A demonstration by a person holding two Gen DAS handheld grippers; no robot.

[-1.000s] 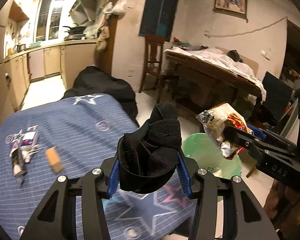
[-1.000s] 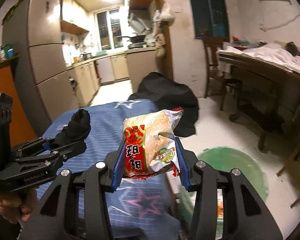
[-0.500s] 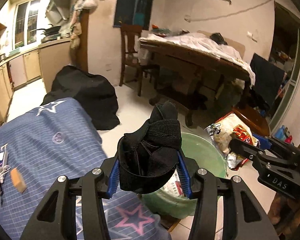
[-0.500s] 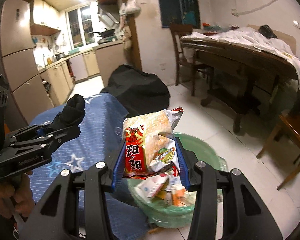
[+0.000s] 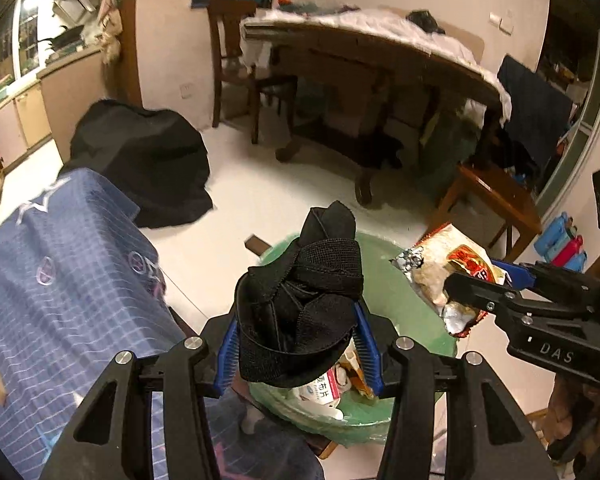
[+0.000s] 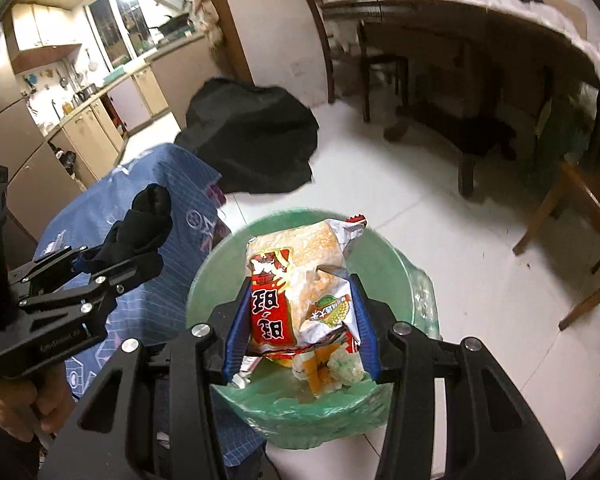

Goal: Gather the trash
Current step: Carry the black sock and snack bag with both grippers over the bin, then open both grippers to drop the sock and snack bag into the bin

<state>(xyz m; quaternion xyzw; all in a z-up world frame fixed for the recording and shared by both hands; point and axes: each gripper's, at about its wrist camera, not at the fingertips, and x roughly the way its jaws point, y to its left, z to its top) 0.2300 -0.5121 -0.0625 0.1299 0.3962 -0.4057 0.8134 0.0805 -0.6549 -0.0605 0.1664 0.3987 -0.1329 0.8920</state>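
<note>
Snack wrapper (image 6: 300, 292), pinched upright between the fingers of the right gripper (image 6: 300, 320), hangs directly above the mouth of the green-lined bin (image 6: 396, 280). Black fabric bundle (image 5: 300, 304), pinched by the left gripper (image 5: 298, 340), sits over the bin's near rim beside the blue-clothed table (image 5: 60, 288). By judgement the right load is better centred; release drops both straight down.

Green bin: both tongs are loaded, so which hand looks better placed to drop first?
Right, probably. The right tongs hold the snack packet squarely over the green bin opening. The left tongs, gripping the black cloth, sit nearer the bin's rim beside the blue-covered table.
</note>
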